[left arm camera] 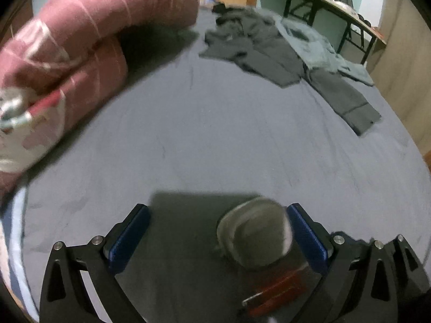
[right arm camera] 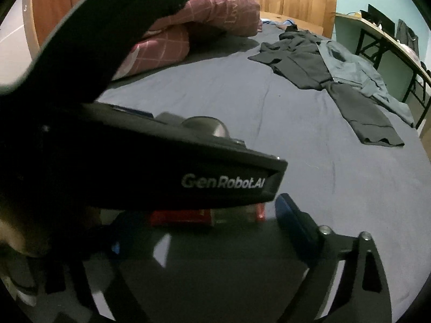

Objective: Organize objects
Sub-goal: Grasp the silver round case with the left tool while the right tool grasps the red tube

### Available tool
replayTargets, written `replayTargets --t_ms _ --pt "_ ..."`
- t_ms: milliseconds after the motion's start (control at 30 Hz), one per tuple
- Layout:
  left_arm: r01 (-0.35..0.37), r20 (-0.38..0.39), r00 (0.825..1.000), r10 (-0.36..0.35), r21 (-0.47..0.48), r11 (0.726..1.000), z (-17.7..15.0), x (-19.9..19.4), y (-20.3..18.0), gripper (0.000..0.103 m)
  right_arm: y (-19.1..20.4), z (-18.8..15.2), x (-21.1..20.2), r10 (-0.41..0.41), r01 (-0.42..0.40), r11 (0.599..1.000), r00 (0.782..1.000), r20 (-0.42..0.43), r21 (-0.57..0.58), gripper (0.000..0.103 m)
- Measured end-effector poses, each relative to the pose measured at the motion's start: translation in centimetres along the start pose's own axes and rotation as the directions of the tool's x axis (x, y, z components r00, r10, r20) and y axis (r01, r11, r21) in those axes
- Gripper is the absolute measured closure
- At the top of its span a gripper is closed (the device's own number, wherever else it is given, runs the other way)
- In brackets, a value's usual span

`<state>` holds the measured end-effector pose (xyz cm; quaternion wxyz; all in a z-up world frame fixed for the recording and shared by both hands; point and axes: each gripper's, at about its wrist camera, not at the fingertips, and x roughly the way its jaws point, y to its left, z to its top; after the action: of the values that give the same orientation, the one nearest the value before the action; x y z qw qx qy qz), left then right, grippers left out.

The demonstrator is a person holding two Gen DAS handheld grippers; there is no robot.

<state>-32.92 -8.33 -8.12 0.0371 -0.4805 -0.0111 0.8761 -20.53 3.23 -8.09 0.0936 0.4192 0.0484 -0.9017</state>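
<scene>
While the left gripper (left arm camera: 218, 231) stands spread over the bed (left arm camera: 215, 140), a blurred grey object (left arm camera: 253, 234) lies against its right finger; the right gripper's (right arm camera: 204, 231) spread I cannot tell.

Maroon checked quilt (right arm camera: 215, 5), navy bedsheet (left arm camera: 215, 140), black clothes (right arm camera: 301, 59)

Dark clothes (left arm camera: 269, 51) lie spread, rumpled, upper right on the bed. A grey-blue garment (left arm camera: 320, 51) overlaps their right edge. Small grey rounded object (left arm camera: 253, 234), lower centre, blurred.
</scene>
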Motion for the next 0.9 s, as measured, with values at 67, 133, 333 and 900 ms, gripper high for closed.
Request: replayTargets --t_ms 67,133,333,900 --pt "0.015 -0.021 1.0 -0.015 -0.007 1.0 0.0 0.6 0.2 0.001 0.0 0.0 0.1 0.008 -0.007 1.0 1.0 -0.004 0.004 0.021" --pt "0.013 -0.034 0.999 -0.014 -0.031 0.999 0.1 1.1 0.8 0.006 -0.2 0.0 0.1 0.016 -0.016 1.0 1.0 -0.006 0.011 0.022" --pt "0.019 -0.028 0.999 -0.021 -0.077 0.997 0.3 1.5 2.6 0.02 -1.2 0.0 -0.5 0.021 -0.021 0.998 1.0 0.011 0.052 0.038" --pt "0.063 -0.017 0.998 -0.066 -0.116 0.991 -1.1 -0.5 4.8 0.021 0.6 -0.2 0.7 -0.054 0.051 0.997 0.998 -0.046 -0.055 0.015"
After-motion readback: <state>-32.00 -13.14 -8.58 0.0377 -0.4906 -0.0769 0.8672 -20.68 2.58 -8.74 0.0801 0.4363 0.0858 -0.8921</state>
